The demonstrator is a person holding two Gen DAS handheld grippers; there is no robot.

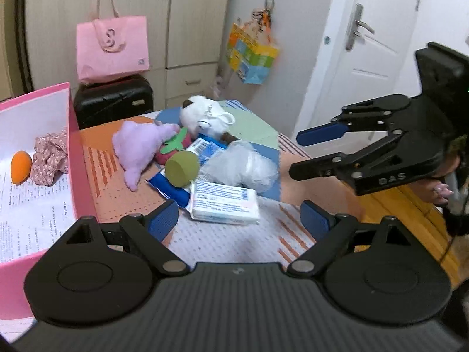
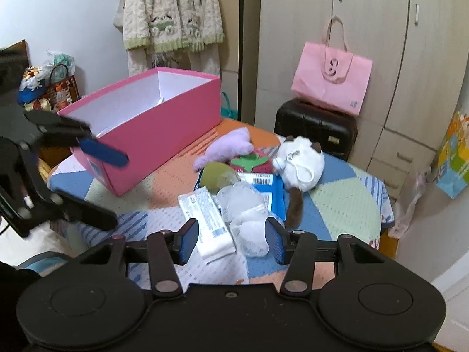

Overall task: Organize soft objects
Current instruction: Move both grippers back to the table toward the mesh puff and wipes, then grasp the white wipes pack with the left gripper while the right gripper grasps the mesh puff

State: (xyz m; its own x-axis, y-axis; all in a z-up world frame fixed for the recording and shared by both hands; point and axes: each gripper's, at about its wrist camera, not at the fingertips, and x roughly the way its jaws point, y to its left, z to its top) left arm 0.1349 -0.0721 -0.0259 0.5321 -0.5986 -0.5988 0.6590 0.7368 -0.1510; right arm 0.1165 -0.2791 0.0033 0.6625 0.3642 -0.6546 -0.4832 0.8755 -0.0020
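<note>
A heap of soft things lies on the patchwork table: purple plush (image 1: 140, 146), strawberry plush (image 1: 173, 148), green sponge (image 1: 180, 168), white cat plush (image 2: 302, 164), white mesh pouf (image 2: 246, 217), tissue pack (image 1: 225, 204) and blue packet (image 2: 272, 193). The pink box (image 2: 152, 129) stands left of the heap and holds an orange sponge (image 1: 20, 165) and a floral scrunchie (image 1: 51, 158). My left gripper (image 1: 239, 220) is open just short of the tissue pack. My right gripper (image 2: 233, 240) is open over the near ends of the tissue pack and pouf, pads apart from them.
A pink tote (image 1: 112, 48) sits on a black suitcase (image 1: 114, 99) behind the table, before a wardrobe. A colourful bag (image 1: 252, 54) hangs on the wall beside a white door (image 1: 366, 44). The table's edge (image 2: 384, 220) drops off at the right. A hand (image 1: 442, 190) holds the right gripper.
</note>
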